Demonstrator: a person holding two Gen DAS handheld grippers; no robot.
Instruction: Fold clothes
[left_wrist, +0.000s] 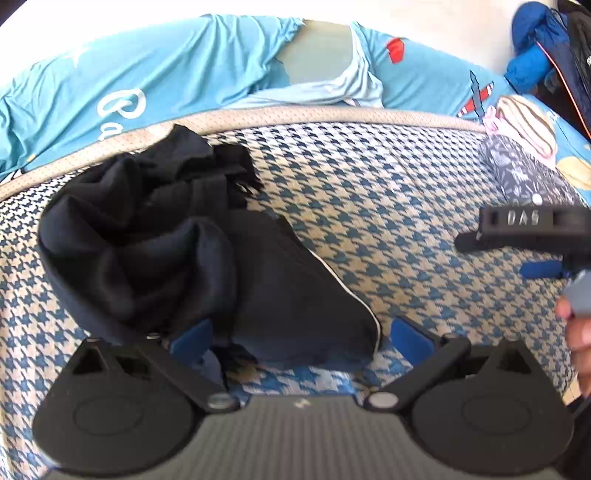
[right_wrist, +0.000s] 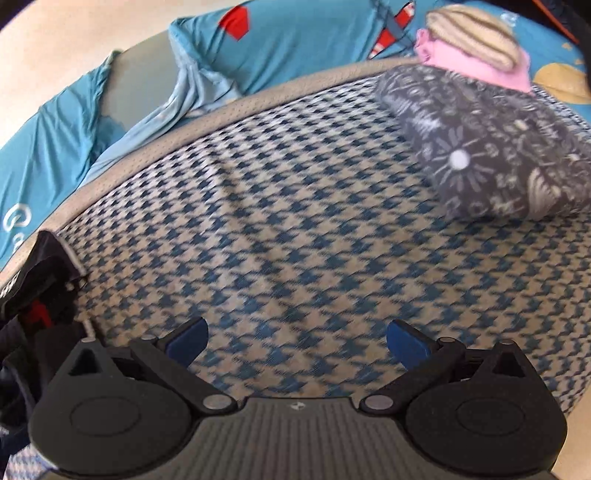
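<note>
L gripper (left_wrist: 301, 341): jaws spread wide, blue pads either side of the near edge of a black garment (left_wrist: 207, 258), nothing pinched yet. The garment lies crumpled on the houndstooth mat (left_wrist: 388, 206), bunched high toward the left, flatter toward the right where a thin white-piped hem (left_wrist: 351, 291) runs along the edge.

R gripper (right_wrist: 297, 345): jaws also spread, empty, over bare mat w/ the black garment only at the far left of its view (right_wrist: 40, 280). In the left wrist view it shows at the right edge (left_wrist: 524, 236), held by a hand (left_wrist: 580, 325).

Handling, as a guess: light, soft, limp knit; no stiffness, will sag and slide when lifted, folds won't hold unless smoothed flat. Not fragile. Best grab looks like the piped hem or a corner near it, since the bunched part would give several layers at once. Needs spreading out before any fold.

Beyond: a folded dark patterned cloth (right_wrist: 491, 147) and a pink/striped piece (right_wrist: 476, 40) at the mat's far right, well apart from the black one; a turquoise printed sheet (left_wrist: 147, 74) behind.

Writing: "DAS" on the R gripper body (left_wrist: 522, 218); white script starting "Ca" on the sheet (left_wrist: 118, 107), rest unreadable.
</note>
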